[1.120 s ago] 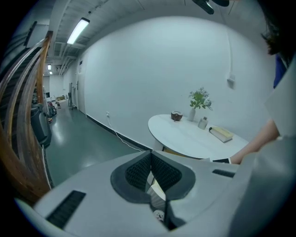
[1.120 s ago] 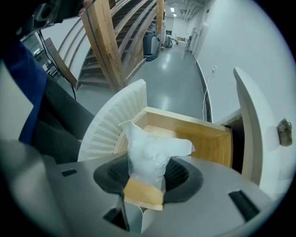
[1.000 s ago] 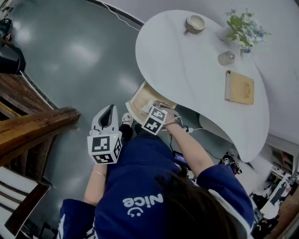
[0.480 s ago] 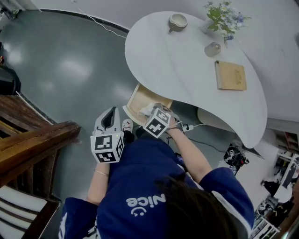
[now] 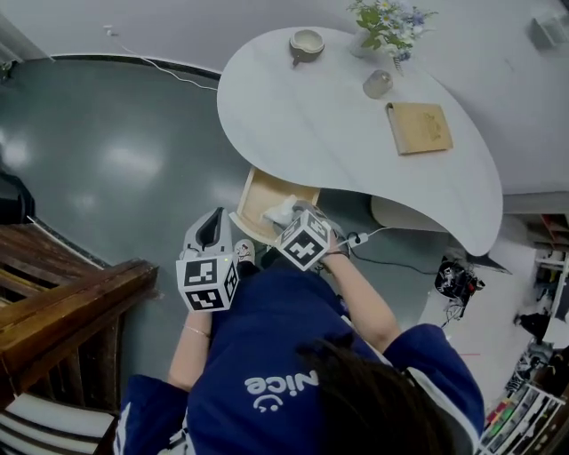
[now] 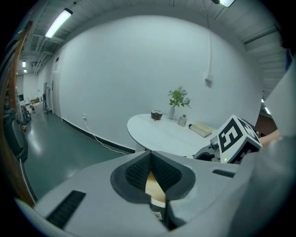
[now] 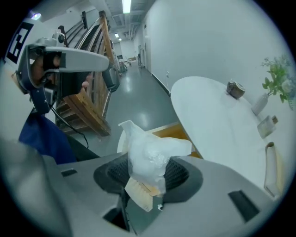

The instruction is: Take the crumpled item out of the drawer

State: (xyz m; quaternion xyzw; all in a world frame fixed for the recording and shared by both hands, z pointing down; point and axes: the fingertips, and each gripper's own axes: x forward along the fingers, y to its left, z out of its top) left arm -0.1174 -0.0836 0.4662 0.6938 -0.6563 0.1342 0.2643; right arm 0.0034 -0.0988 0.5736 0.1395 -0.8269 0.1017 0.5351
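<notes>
The white crumpled item sticks up between the pads of my right gripper, which is shut on it. From the head view, the right gripper holds the crumpled item over the front of the open wooden drawer under the white table. In the right gripper view the drawer lies below and behind the item. My left gripper hovers to the left of the drawer, above the floor, with its tips together and nothing held. Its pads meet at the tip in the left gripper view.
On the table stand a small cup, a vase of flowers, a glass jar and a wooden board. Dark wooden furniture stands at the left. A cable and plug lie on the floor by the drawer.
The right gripper has risen with the crumpled item and rolled, so the item now sits above the drawer's front. The left gripper has shifted a little beside it.
</notes>
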